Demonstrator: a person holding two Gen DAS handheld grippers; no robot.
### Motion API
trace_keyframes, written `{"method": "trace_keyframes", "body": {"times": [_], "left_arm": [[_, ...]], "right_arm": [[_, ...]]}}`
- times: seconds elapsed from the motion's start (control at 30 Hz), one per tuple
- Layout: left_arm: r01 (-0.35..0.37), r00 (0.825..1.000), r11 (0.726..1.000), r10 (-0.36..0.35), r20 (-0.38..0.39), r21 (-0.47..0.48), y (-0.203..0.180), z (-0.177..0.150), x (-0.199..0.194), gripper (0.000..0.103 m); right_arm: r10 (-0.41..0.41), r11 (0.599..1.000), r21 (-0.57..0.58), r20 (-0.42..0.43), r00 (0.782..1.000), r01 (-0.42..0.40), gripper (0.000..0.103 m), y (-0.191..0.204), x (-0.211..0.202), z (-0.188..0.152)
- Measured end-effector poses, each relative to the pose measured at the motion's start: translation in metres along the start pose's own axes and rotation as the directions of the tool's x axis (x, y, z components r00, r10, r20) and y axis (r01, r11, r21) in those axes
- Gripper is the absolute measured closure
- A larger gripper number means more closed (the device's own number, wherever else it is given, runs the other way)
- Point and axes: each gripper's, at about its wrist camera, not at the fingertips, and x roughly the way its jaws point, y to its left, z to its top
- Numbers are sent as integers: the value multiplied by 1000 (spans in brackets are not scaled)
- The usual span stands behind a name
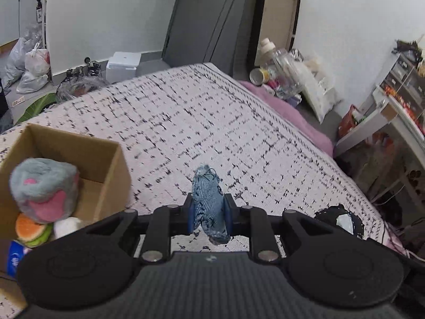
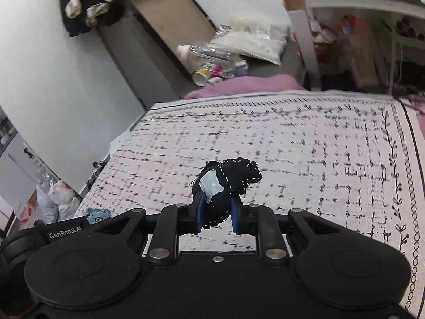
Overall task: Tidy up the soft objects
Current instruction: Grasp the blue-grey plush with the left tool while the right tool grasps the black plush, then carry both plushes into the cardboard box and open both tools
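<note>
My left gripper is shut on a blue denim soft toy and holds it above the patterned bed cover. A cardboard box stands to its left, holding a grey and pink plush, a burger plush and a white soft object. My right gripper is shut on a black soft toy with white stitching and a pale patch, above the bed cover. The black toy also shows in the left wrist view. The blue toy and left gripper show at lower left in the right wrist view.
A pink blanket edges the bed's far side. Clutter of bottles, cans and bags lies on the floor beyond it. A white shelf unit stands at the right. Plastic bags sit at far left.
</note>
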Motion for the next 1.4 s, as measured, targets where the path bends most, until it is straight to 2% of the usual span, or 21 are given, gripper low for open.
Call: {"method": "trace_keyframes", "body": {"times": [0.37,0.73,0.97,1.23,1.4], "left_arm": [[17,999,999,-15,32,-46,43,8,-44,82],[40,996,987,-28,79,-153,101,27,-78,82],[60,997,980,-52,50,-188,128,27,-78,82],[73,997,970,-73,10,-231,145,21,-63,81],[85,995,953,-99,-33,-290,156,13,-48,72]], "right_arm": [[33,997,-77,19,999,-32,83,51,-28,-3],[88,973,-210,-19,996,-90,83,122,-36,-8],[112,948,-291,-66,992,-126,83,163,-31,-16],[110,943,-306,-80,991,-130,83,183,-24,-17],[98,949,-291,-100,990,-123,83,185,-14,-21]]}}
